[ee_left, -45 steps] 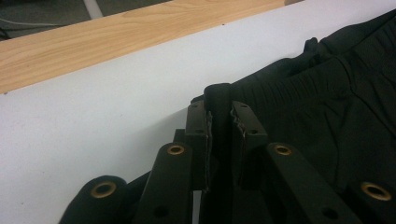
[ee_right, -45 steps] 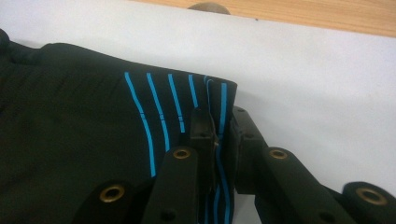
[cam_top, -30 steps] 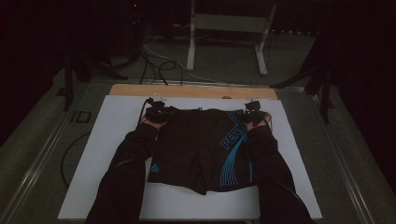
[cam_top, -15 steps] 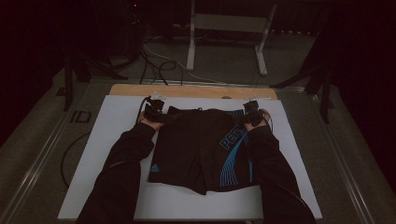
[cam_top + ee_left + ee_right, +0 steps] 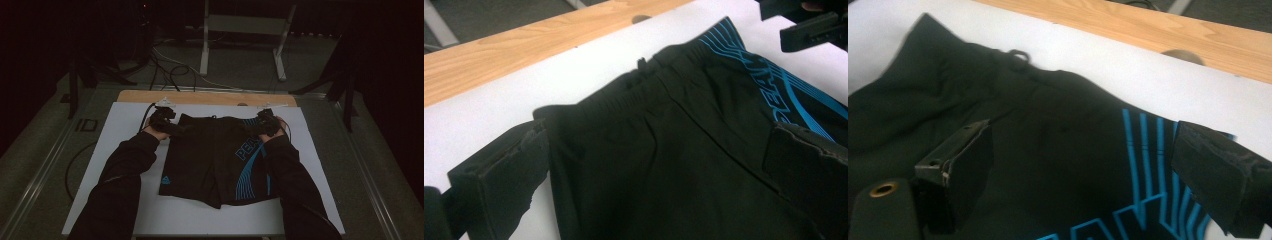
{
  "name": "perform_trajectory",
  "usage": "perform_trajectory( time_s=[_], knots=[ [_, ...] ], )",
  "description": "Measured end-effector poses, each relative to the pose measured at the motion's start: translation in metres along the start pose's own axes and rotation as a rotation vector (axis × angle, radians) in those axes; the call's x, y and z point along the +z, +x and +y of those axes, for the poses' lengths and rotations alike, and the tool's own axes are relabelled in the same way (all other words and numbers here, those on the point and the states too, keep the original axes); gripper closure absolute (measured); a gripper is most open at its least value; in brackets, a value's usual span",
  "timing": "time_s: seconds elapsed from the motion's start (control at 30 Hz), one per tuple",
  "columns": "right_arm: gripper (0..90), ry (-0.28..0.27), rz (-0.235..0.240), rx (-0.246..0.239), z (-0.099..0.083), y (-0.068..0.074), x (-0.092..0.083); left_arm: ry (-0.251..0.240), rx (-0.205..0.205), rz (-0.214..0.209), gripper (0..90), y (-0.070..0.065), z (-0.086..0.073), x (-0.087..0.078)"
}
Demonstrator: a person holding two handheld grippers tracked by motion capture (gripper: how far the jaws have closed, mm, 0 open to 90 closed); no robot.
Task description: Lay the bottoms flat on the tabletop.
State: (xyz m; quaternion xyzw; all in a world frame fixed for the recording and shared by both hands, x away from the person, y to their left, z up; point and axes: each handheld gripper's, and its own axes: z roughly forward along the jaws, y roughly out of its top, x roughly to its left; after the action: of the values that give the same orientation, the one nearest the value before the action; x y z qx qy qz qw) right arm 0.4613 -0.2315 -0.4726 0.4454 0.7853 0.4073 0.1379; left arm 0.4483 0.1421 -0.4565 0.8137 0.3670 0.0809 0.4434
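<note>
The high view shows the whole black shorts (image 5: 215, 160) flat at centre frame on the white bench (image 5: 120, 120). The gripper views reveal waistband gathers and blue stripes. The left gripper (image 5: 649, 175) and right gripper (image 5: 1088, 185) have just been opening, now wide over the waistband, gripping nothing.

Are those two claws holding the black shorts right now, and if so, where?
No, neither holds them. The left gripper and right gripper hang open above the shorts' waistband corners.
</note>
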Motion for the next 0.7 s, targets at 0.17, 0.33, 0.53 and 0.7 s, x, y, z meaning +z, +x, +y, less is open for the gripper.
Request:
perform_trajectory(
  time_s=[0.17, 0.33, 0.53, 0.7],
  knots=[
    [9.9, -0.021, 0.033, -0.031, -0.004, 0.009, -0.004, -0.007, 0.013, -0.045, 0.0, -0.005, -0.009, -0.008],
    [9.3, -0.028, 0.081, -0.058, -0.012, 0.018, -0.009, -0.025, 0.026, -0.058, 0.0, -0.011, -0.017, -0.018],
    [9.3, -0.032, 0.134, -0.076, -0.022, 0.025, -0.015, -0.021, 0.046, -0.067, 0.0, -0.016, -0.028, -0.030],
    [9.2, -0.061, 0.169, -0.093, -0.034, 0.034, -0.022, -0.025, 0.050, -0.070, 0.0, -0.021, -0.039, -0.039]
  ],
)
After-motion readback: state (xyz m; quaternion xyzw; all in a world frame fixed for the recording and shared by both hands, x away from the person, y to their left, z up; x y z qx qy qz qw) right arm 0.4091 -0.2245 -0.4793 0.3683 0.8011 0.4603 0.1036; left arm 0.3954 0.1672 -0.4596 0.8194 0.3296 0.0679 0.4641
